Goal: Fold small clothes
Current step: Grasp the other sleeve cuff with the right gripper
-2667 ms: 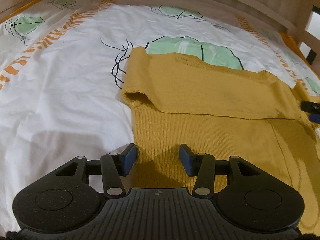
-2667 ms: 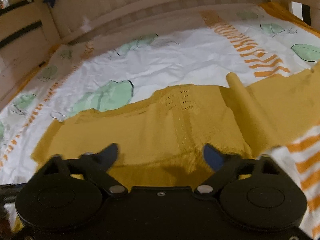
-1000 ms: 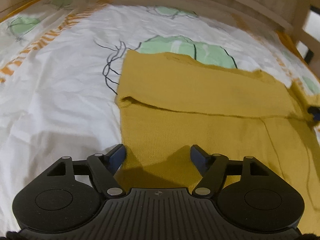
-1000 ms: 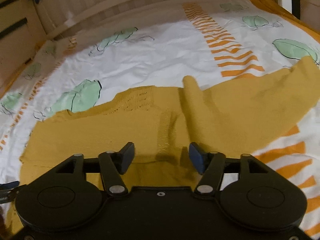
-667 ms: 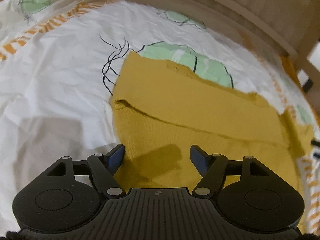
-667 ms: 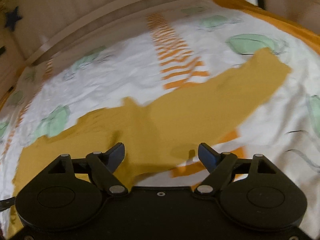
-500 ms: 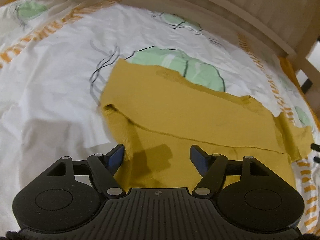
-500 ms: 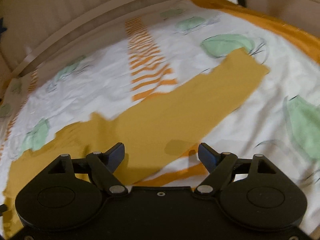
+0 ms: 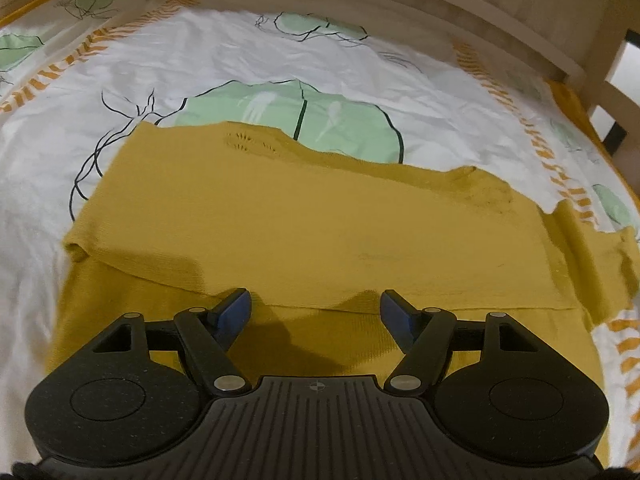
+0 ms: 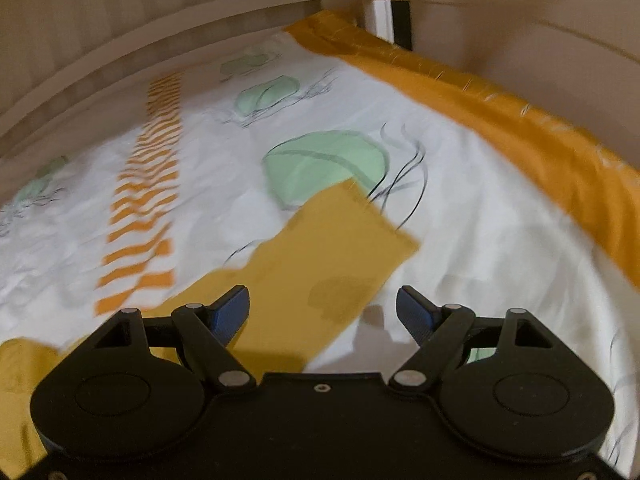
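Your mustard knit sweater (image 9: 304, 216) lies flat on the bed's crinkled white sheet (image 9: 208, 60), which is printed with green leaves and orange stripes. Its fine-ribbed body runs left to right across your left view, one layer folded over it. Its long sleeve (image 10: 320, 256) stretches straight out toward the sheet's orange edge. Your left tool (image 9: 314, 308) and right tool (image 10: 322, 306) both stand wide, gripping nothing.

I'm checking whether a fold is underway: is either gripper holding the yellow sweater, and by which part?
Nothing is held. The left gripper hangs open over the sweater body; the right gripper hangs open over the outstretched sleeve.
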Available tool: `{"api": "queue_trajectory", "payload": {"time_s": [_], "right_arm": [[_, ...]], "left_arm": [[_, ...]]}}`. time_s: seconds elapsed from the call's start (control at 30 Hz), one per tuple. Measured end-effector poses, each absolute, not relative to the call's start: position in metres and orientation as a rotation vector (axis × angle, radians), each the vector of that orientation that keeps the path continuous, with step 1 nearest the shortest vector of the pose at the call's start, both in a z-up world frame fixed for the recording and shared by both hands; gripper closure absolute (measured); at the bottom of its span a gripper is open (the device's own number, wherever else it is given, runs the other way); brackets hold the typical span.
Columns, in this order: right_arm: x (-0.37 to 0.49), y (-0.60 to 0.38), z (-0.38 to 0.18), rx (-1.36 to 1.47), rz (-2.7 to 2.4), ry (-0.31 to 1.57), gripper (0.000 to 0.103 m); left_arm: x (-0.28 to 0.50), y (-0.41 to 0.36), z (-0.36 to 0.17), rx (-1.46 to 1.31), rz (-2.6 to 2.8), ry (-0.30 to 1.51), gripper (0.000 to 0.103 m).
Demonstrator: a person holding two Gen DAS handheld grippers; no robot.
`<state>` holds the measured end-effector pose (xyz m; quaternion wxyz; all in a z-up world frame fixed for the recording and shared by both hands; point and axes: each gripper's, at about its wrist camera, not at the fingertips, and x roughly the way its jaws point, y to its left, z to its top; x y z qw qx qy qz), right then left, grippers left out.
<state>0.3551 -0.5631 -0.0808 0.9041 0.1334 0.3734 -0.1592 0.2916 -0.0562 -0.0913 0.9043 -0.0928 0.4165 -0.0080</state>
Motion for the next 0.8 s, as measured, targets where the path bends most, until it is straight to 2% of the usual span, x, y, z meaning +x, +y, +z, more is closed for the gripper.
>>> {"api": "queue_trajectory", "payload": {"time_s": [0.3,0.43,0.63,0.7,0.77,0.8], "right_arm": [[0.400,-0.600,-0.096,0.221,-0.369,0.780,0.020],[0.411,-0.607,-0.106,0.237,-0.344,0.799,0.014],[0.411,-0.612,-0.120,0.283,-0.324,0.822,0.014],[0.411,-0.612,-0.119,0.283,-0.328,0.832,0.028],[0.411,-0.612,-0.115,0.286,-0.326,0.843,0.053],[0.412,-0.611,-0.113,0.290,-0.320,0.849,0.058]], "left_arm": [[0.287,-0.071,-0.100,-0.086,0.015,0.810,0.032],[0.286,-0.069,-0.100,-0.078,0.005,0.804,0.032],[0.289,-0.066,-0.098,-0.086,-0.015,0.819,0.032],[0.288,-0.065,-0.098,-0.081,-0.023,0.820,0.032],[0.287,-0.065,-0.098,-0.074,-0.030,0.821,0.032],[0.287,-0.065,-0.097,-0.074,-0.034,0.825,0.032]]}}
